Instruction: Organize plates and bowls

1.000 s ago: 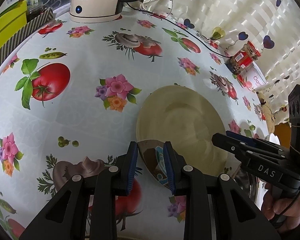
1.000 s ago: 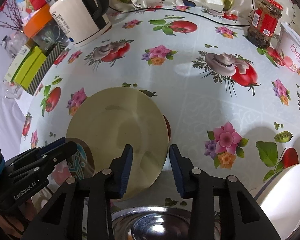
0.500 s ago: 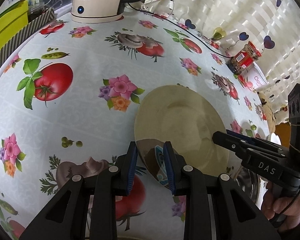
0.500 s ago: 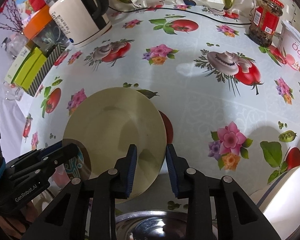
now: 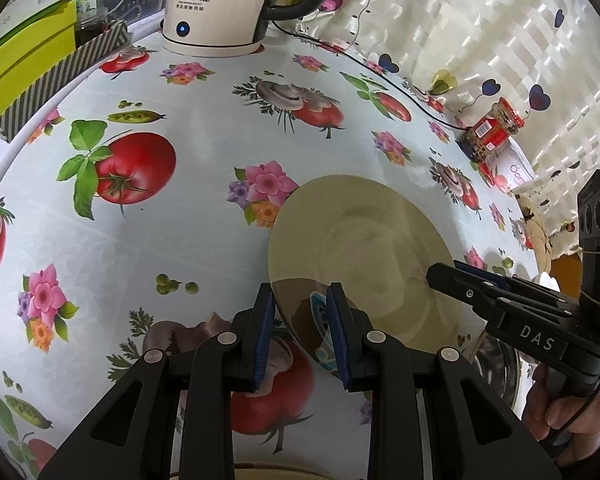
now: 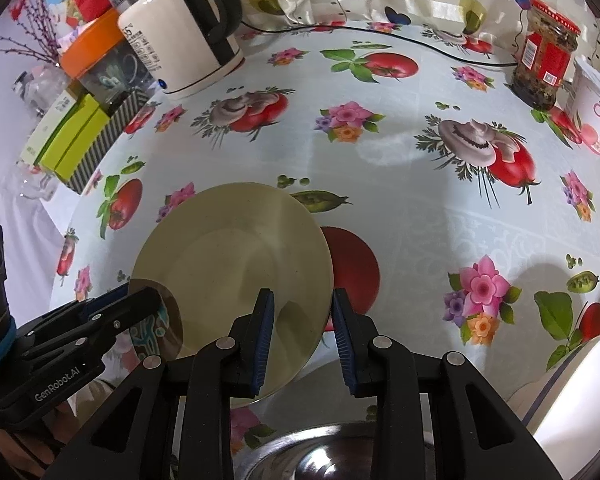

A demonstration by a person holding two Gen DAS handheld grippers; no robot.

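Note:
A cream plate (image 5: 364,240) is held tilted above the patterned tablecloth (image 5: 180,216), with both grippers on its rim. My left gripper (image 5: 300,336) is shut on the plate's near left rim. My right gripper (image 6: 303,336) is shut on the plate's (image 6: 236,256) right rim. Each gripper shows in the other's view, the right one (image 5: 448,276) and the left one (image 6: 140,300). A steel bowl (image 6: 340,452) sits below the right gripper. A white bowl (image 6: 580,408) is at the lower right edge.
A white kettle (image 6: 180,40) stands at the back with its cord trailing right. A striped box with green packs (image 6: 84,136) sits at the left edge. A red-lidded jar (image 6: 544,60) and a yogurt tub (image 6: 596,116) stand at the back right.
The right gripper has closed from a wider gap onto the plate's right rim. The plate has lifted and shifted a little toward the kettle.

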